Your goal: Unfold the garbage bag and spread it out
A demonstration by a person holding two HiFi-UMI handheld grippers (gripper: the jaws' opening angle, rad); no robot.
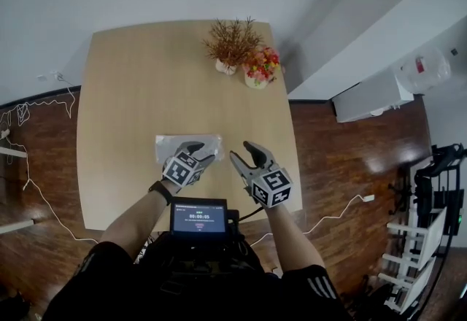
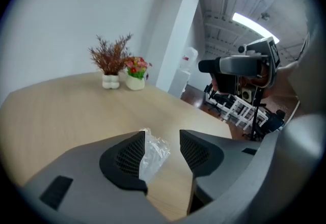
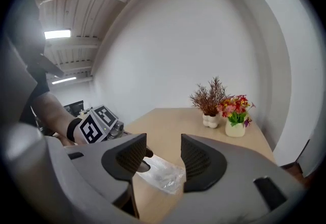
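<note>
At the far left of the head view, white cables (image 1: 33, 188) trail over the dark wooden floor (image 1: 44, 137). Next to them stands the pale wooden worktop (image 1: 124, 86), which fills the middle of the frame. The garbage bag (image 1: 175, 144), clear and crinkled and folded into a flat oblong, lies on the lower middle of the worktop, near the person's edge. The left hand-held gripper (image 1: 201, 153) is over the right end of the bag. Its own view shows the jaws apart with an open gap, the bag lying on the wood beyond them, close against the left-hand jaw and partly hidden by it. The pads do not pinch the bag. Just below, at the bottom centre, a small dark screen (image 1: 198, 217) sits at the person's chest. To its right the right hand-held gripper (image 1: 241, 151) is just beside the bag's right end. Its jaws are likewise spread and hold nothing. Through the gap, its view shows the bag's near corner on the worktop, with the other gripper's marker cube at the left of the frame. At the far edge of the worktop, upper centre, a dried brown plant (image 1: 230, 42) in a white pot stands touching a pot of red and yellow flowers (image 1: 261, 68) on its right. Further right are a white ledge (image 1: 368, 97), a large water bottle (image 1: 425, 68) and, at the right edge, a white rack (image 1: 416, 254).
</note>
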